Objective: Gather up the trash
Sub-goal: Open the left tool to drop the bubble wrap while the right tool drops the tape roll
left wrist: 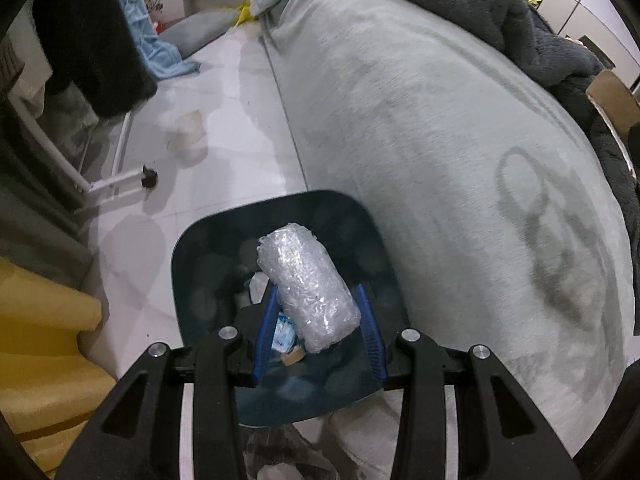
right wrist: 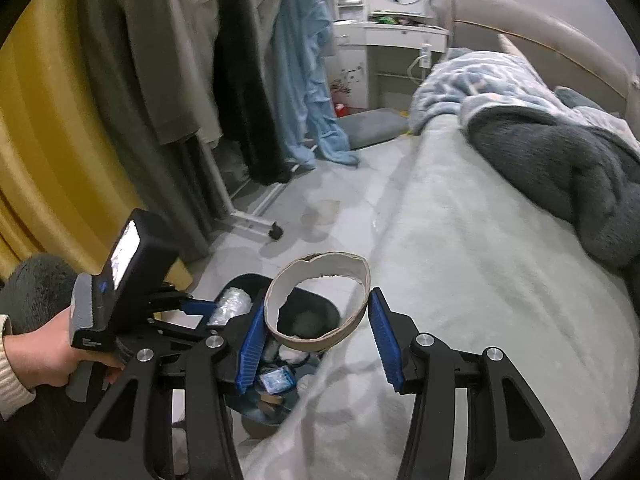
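Left gripper point(left wrist: 318, 332) fingers clamped a bubble-wrap roll point(left wrist: 308, 292) over the dark bin point(left wrist: 192, 264), already holding scraps. Right gripper point(right wrist: 318, 332) fingers gripped a cardboard ring point(right wrist: 320, 300) above it.

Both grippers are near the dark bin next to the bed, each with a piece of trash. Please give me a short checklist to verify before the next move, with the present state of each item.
1. Left gripper grips the bubble-wrap roll between its jaws: ok.
2. Roll sits above the bin opening, seen from the left wrist: ok.
3. Right gripper has the cardboard ring between its jaws: ok; how firm the grip is: cannot tell.
4. Ring is over the bin mouth, not over the bed cover: cannot tell, it hangs near the edge.
5. Bin has room left, with small trash at the bottom: ok.
6. The two grippers are clear of each other: cannot tell.
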The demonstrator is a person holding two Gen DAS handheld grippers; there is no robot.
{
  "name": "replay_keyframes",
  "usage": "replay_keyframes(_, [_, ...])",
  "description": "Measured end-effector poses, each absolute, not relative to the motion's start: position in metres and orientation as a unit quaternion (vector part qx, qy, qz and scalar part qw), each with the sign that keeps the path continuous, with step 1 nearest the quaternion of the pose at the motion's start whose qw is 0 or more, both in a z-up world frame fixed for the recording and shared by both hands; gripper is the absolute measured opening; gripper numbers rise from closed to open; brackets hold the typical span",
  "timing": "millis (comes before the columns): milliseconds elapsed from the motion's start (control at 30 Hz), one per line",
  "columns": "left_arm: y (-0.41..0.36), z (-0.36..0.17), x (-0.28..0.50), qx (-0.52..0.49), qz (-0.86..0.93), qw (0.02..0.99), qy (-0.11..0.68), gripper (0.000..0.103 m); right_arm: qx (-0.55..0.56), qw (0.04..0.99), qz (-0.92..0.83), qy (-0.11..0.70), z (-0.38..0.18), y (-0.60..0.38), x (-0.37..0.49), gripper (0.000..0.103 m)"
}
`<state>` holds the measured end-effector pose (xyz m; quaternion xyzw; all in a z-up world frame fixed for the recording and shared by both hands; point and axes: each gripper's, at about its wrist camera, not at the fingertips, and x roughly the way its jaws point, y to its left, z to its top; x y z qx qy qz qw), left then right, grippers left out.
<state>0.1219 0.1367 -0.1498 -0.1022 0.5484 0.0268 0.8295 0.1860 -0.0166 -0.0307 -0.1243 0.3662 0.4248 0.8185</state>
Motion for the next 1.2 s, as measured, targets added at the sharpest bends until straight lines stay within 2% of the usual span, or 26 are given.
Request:
replay_keyframes(200, [0.153,-0.168,0.118,-0.124,0.021,0.807,0.576,0.042,-0.141,0.804,0.443,0.372,-0.036,0.01,0.185,0.051])
replay_keyframes(400, [0.163,-0.179,0.11,-0.131,0.008,0.793,0.595,0.047,-0.156,0.783,0.457,0.391,-0.058,0.036,0.188,0.051])
replay_keyframes(467, [0.168,-0.177,0.107,-0.135,0.007,0.795,0.591,0.055,-0.161,0.777,0.458,0.401,-0.068,0.04,0.19,0.051])
replay_keyframes(667, [0.183,-0.161,0.097,-0.149,0.009,0.809,0.569,0.072,-0.177,0.76,0.458,0.426,-0.09,0.06,0.195,0.05])
replay_keyframes(733, [0.189,-0.154,0.094,-0.148,0.013,0.815,0.56,0.074,-0.179,0.757,0.458,0.431,-0.095,0.066,0.194,0.051])
replay_keyframes(833, [0.198,-0.136,0.089,-0.145,0.017,0.833,0.533,0.085,-0.186,0.748,0.46,0.441,-0.103,0.079,0.192,0.05])
replay_keyframes(967, [0.204,-0.113,0.085,-0.14,0.022,0.856,0.498,0.09,-0.191,0.739,0.459,0.455,-0.114,0.089,0.193,0.051])
replay_keyframes(1200, [0.218,-0.081,0.08,-0.129,0.049,0.891,0.431,0.092,-0.201,0.728,0.45,0.478,-0.135,0.101,0.197,0.051])
